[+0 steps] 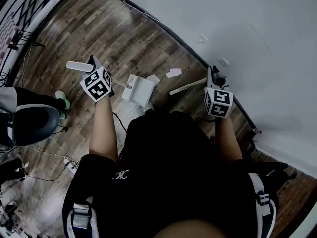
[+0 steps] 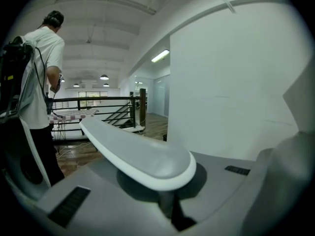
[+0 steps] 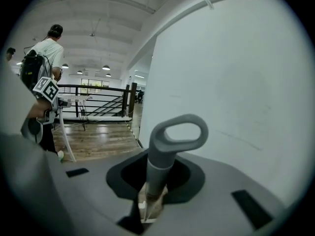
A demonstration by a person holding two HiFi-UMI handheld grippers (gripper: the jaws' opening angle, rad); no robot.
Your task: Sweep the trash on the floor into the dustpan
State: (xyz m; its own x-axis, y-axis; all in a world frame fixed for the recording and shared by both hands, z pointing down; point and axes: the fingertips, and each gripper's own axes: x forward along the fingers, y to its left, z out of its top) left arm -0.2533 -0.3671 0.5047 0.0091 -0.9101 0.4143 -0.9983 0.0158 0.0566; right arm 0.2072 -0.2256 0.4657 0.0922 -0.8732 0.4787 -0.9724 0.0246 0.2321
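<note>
In the head view my left gripper is shut on the white dustpan handle. The dustpan's white pan rests on the wooden floor in front of me. My right gripper is shut on the broom handle, a wooden stick slanting down to the left. Two white scraps of trash lie on the floor just beyond the pan. The left gripper view shows the dustpan handle sticking out between the jaws. In the right gripper view the broom's grey loop end stands up from the jaws.
A white wall with a dark baseboard runs along the right, close to the trash. Cables and a stand are at the left, by a green shoe. A person in a white shirt stands by a railing.
</note>
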